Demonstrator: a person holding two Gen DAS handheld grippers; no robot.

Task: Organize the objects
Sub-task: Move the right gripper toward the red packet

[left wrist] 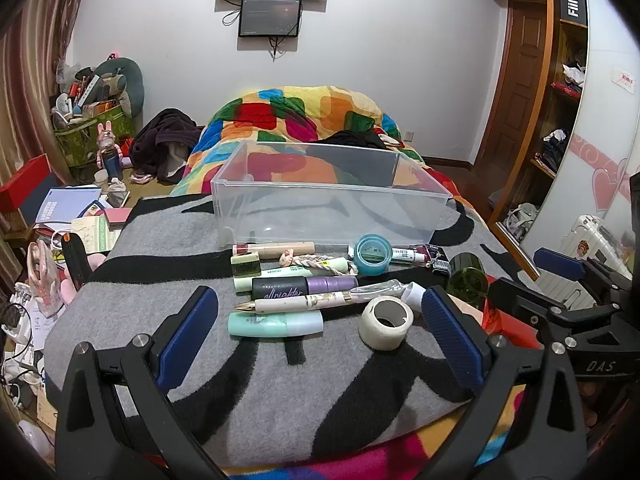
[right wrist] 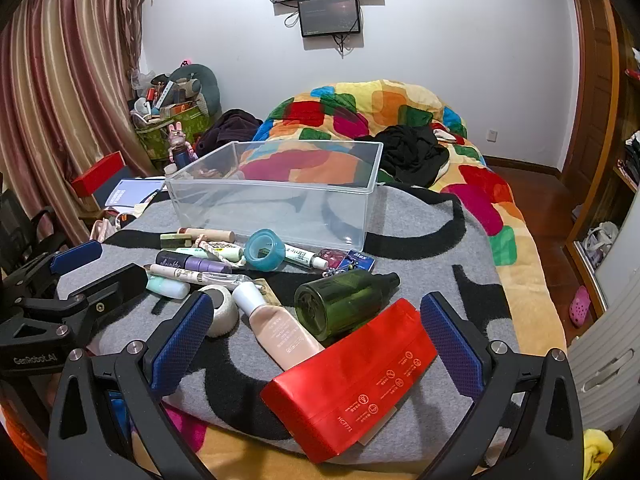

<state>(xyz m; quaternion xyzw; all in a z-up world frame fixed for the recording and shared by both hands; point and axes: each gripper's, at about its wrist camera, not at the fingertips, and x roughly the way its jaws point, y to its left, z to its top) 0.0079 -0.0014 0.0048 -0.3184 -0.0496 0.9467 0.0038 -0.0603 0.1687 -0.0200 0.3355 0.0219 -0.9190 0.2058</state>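
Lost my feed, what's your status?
Left gripper open, right gripper open, both empty. Clear bin holds nothing. Red pack and green bottle nearest right gripper.

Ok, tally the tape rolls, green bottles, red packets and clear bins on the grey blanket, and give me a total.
Tape rolls: 2 (teal tape roll, white tape roll)
Green bottle: 1
Red packet: 1
Clear bin: 1
Total: 5
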